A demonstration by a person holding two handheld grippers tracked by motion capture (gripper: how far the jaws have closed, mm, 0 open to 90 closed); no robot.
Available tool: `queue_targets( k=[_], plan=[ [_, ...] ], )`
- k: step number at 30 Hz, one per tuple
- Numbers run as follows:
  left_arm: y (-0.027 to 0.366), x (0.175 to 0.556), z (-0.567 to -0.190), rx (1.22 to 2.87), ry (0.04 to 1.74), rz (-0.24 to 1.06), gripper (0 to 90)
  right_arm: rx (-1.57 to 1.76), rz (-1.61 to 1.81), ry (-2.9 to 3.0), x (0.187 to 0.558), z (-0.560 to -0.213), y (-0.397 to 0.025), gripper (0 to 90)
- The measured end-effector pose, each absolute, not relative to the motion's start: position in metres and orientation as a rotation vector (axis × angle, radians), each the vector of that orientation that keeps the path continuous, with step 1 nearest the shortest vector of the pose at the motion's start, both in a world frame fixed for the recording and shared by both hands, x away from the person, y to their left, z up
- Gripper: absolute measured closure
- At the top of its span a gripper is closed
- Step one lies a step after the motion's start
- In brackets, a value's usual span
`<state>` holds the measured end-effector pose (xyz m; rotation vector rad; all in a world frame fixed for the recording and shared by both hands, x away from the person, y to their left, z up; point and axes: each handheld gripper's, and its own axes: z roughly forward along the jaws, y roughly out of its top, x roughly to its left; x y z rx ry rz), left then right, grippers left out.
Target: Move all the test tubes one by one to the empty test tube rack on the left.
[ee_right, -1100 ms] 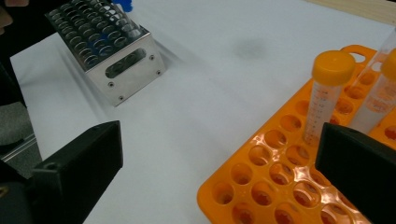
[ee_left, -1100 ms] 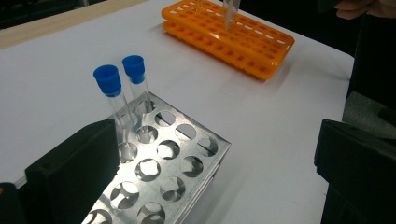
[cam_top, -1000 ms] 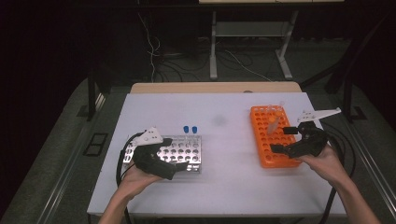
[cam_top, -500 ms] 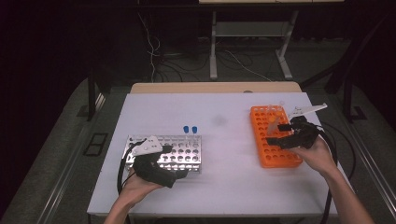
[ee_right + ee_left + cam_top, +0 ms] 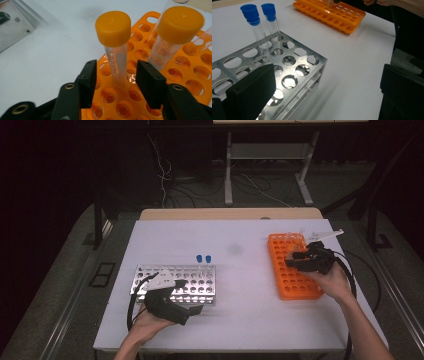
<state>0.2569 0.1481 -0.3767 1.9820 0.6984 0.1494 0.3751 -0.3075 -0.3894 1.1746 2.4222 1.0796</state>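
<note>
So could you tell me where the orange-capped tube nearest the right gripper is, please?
In the right gripper view the orange-capped tube stands upright in the orange rack, between the open jaws of the right hand-held gripper, left of a second capped tube.

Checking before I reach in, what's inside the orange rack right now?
Two clear tubes with orange caps stand in the orange rack, one between the open jaws of the right hand-held gripper. Nearby holes look empty; tube bottoms are hidden.

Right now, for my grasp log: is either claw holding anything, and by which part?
Nothing is held. The right claw stands open around the clear body of an orange-capped tube, jaws not touching it. The left claw is open over the metal rack.
</note>
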Motion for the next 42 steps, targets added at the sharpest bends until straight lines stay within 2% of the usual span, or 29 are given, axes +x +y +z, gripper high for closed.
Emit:
queue_targets(
  k=[6,9,27,42],
  plan=[
    [0.149,0.256,-0.378,1.984,0.700,0.147,0.0,1.151,1.049,2.423,0.379,-0.394,-0.302,69.0],
    [0.149,0.256,-0.378,1.986,0.700,0.149,0.0,1.149,1.009,2.405,0.378,-0.394,-0.300,73.5],
    [0.146,0.259,-0.372,2.000,0.692,0.146,0.0,1.116,1.069,2.382,0.365,-0.358,-0.305,74.0],
    [0.142,0.262,-0.361,2.022,0.666,0.142,0.0,0.992,1.171,2.501,0.341,-0.323,-0.286,73.9]
  ],
)
